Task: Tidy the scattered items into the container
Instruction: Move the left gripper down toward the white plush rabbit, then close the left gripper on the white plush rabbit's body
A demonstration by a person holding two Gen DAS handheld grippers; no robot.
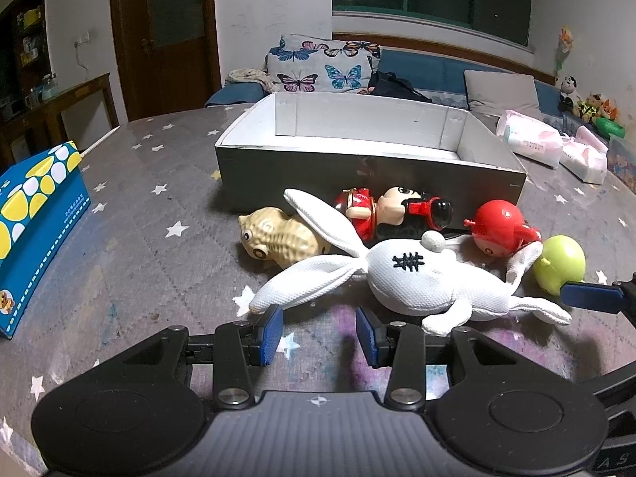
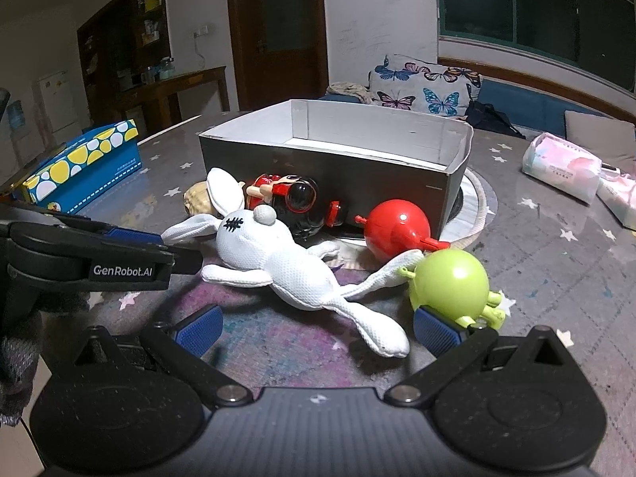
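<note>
A white cloth rabbit (image 1: 417, 278) (image 2: 290, 266) lies flat on the table in front of the open grey box (image 1: 369, 169) (image 2: 330, 171), whose inside looks empty. Behind the rabbit lie a tan peanut toy (image 1: 278, 238) (image 2: 196, 198), a red-and-black doll (image 1: 393, 210) (image 2: 294, 198), a red ball toy (image 1: 501, 226) (image 2: 397, 230) and a green ball toy (image 1: 560, 262) (image 2: 453, 282). My left gripper (image 1: 320, 338) is open and empty just short of the rabbit's ear. My right gripper (image 2: 318, 332) is open and empty, one pad beside the green toy.
A blue tissue box (image 1: 35, 222) (image 2: 83, 163) with yellow and white spots stands at the left. Pink tissue packs (image 1: 532, 139) (image 2: 560, 167) lie at the right. A sofa with a butterfly cushion (image 1: 318, 63) is behind the table.
</note>
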